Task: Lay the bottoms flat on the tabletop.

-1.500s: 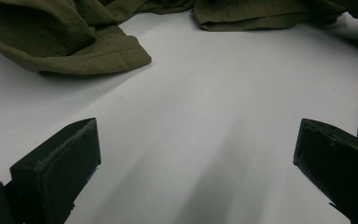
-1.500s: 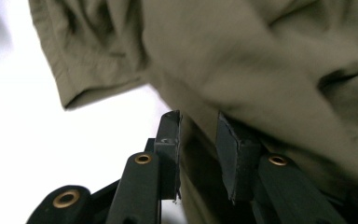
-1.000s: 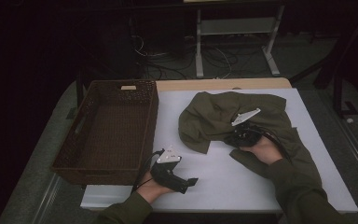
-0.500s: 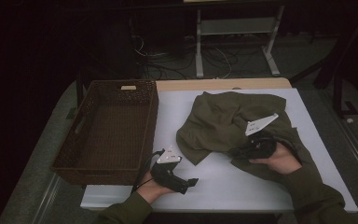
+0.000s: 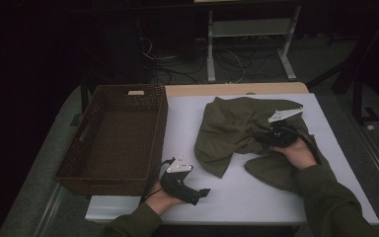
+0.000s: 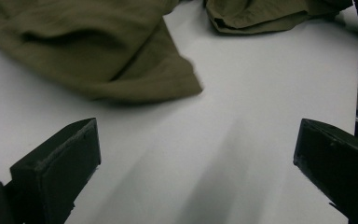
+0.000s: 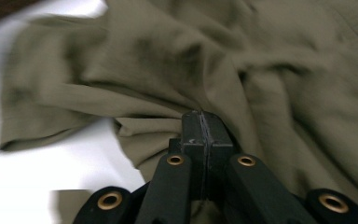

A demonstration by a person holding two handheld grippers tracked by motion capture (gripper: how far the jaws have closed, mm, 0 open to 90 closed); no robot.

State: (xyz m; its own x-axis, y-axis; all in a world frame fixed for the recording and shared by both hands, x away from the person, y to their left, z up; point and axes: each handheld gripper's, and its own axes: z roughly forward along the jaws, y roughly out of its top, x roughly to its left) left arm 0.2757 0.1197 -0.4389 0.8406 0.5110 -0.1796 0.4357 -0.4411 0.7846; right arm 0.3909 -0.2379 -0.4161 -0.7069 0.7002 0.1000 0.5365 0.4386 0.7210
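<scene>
An olive green garment (image 5: pixel 232 126) lies crumpled on the right half of the white table (image 5: pixel 246 197). My right gripper (image 5: pixel 262 139) sits over the garment's middle, pointing left, its jaws shut on a pinched fold of the cloth (image 7: pixel 168 60). In the right gripper view the jaws meet at the gripper (image 7: pixel 200 117) with the fabric drawn taut from them. My left gripper (image 5: pixel 203 192) rests near the table's front edge. It is open with nothing between its jaws (image 6: pixel 196 140). A hem of the garment (image 6: pixel 98 51) lies a short way ahead of it.
A dark brown wicker basket (image 5: pixel 160 131) stands along the left side of the table, with nothing visible inside. Bare white tabletop lies between the left gripper and the garment. Beyond the table are cables and a metal stand (image 5: pixel 249 29) on the floor.
My right gripper has moved to the right with the fold of cloth in it, dragging the garment that way and reshaping it. The left gripper has stayed in place.
</scene>
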